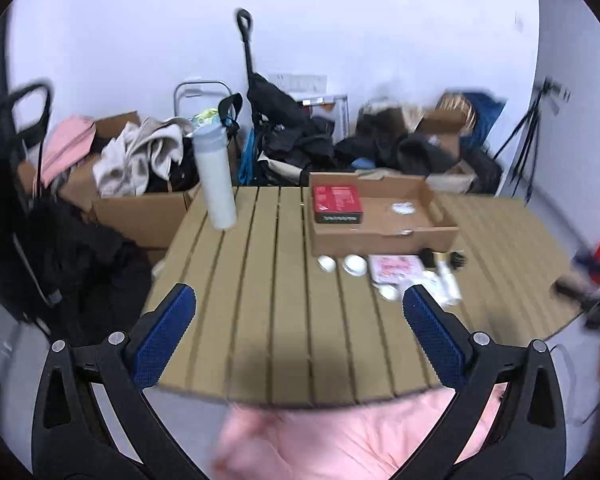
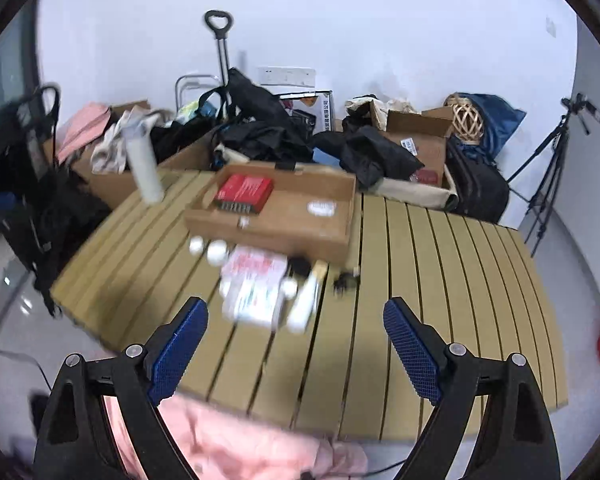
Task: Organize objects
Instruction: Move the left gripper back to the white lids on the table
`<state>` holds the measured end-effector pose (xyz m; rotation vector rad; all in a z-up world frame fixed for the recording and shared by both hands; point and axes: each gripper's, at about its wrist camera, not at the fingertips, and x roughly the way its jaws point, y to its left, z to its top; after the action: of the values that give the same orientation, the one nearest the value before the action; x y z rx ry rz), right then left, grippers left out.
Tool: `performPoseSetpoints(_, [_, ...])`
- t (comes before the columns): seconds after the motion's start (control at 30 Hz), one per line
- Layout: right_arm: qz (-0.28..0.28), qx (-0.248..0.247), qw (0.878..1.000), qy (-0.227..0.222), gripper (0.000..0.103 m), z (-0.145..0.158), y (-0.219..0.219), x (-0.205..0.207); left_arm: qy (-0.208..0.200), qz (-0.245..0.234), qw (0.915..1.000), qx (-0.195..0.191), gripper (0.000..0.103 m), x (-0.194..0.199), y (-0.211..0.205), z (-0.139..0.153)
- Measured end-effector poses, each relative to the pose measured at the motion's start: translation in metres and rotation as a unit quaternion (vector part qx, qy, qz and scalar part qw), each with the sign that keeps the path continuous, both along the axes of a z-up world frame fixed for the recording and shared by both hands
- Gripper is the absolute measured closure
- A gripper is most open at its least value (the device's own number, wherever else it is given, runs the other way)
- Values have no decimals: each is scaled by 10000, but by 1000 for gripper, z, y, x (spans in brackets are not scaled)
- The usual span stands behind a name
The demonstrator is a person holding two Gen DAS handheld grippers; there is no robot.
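Observation:
A shallow cardboard tray (image 1: 384, 236) (image 2: 276, 236) sits on a slatted tan table (image 1: 260, 320) (image 2: 440, 300). It holds a red box (image 1: 337, 203) (image 2: 243, 193) and a small white item (image 1: 402, 208) (image 2: 321, 208). In front of it lie two white caps (image 1: 343, 265) (image 2: 210, 249), a pink-printed packet (image 1: 394, 268) (image 2: 254, 284), a white tube (image 1: 449, 282) (image 2: 306, 300) and a small black item (image 1: 444, 258) (image 2: 346, 280). A tall white bottle (image 1: 216, 176) (image 2: 144, 164) stands at the table's far left. My left gripper (image 1: 300, 312) and right gripper (image 2: 296, 320) are open and empty, above the near edge.
Cardboard boxes with clothes and bags (image 1: 140, 160) (image 2: 380, 152) pile up behind the table against the white wall. A black trolley handle (image 1: 246, 48) (image 2: 220, 40) rises there. A tripod (image 2: 552, 172) stands at the right. Pink cloth (image 1: 340, 440) (image 2: 228, 440) lies below the near edge.

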<state>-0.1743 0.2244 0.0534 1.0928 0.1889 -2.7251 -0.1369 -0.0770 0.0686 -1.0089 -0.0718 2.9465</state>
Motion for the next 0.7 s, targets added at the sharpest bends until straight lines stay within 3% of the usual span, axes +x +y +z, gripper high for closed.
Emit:
performPoseSetpoints(0.1, [137,-429,9982,-405,11,-42,-8,45,-119,-13,9999,56,0,41,5,-30])
performPoseSetpoints(0.17, [134,-690,9951,-700,11,-66,-14,55,-410,-313,9987,12,0,47,16,-47])
performPoseSetpoints(0.23, [318,-656,9925,-980,11,-82,-26,52,-620,-656,9956,-272,0,43,31,-57])
performPoseSetpoints(0.33, [290,-486,9940,-937,11,-85,-39,47,-580,-514,9965,-308,0,32,36,-61])
performPoseSetpoints(0.4, [445,-601,9931,-906,11,-83,-43,48,-703,-528,9960,-127,0,25,35,-66])
performPoseSetpoints(0.5, [567,-525,9930,-897,11,-84,-49,49,-940,-468,9943,-168,0,8,35,-82])
performPoseSetpoints(0.7, [328,-590,9921,-1054,11,-103,-49,27,-1106,-641,9918,-38,0,-27,30,-107])
